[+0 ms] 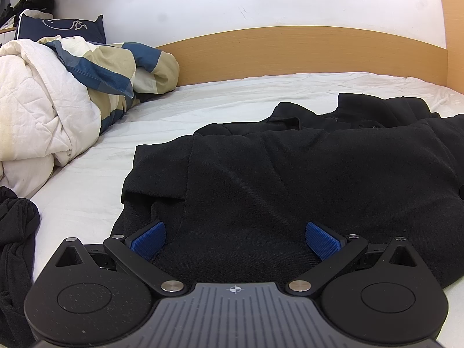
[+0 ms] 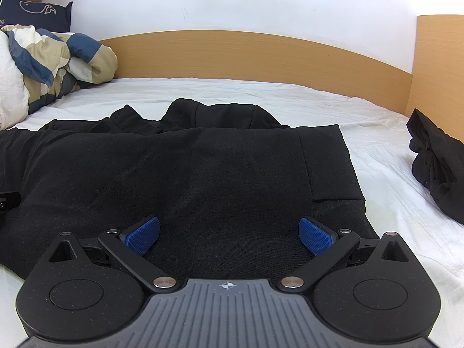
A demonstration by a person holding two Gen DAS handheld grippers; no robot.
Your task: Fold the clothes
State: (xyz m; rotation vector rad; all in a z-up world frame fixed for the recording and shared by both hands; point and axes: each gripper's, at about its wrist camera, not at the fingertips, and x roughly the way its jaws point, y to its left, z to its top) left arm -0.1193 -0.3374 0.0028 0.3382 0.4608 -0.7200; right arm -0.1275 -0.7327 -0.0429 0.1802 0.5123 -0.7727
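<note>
Both your hand-held grippers, left hand-held gripper (image 1: pixel 235 240) and right hand-held gripper (image 2: pixel 229 236), gape empty over the black garment (image 1: pixel 290 174); it's spread on the bed (image 1: pixel 203 101), folding barely begun.

Bright, even light; fisheye-bent edges

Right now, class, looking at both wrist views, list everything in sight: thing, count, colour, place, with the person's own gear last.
black garment: one, black, spread flat on the sheet, under both grippers.
bundled black clothes: one heap, black, right side of the bed.
dark clothing: one heap, black, left edge of the bed.
duvet: one, cream with blue and tan checks, bunched far left.
whale cushion: one, navy, behind the duvet.
bed sheet: one, white.
headboard: one, light wood, against the wall.
left gripper: open, over the garment.
right gripper: open, over the garment.
</note>
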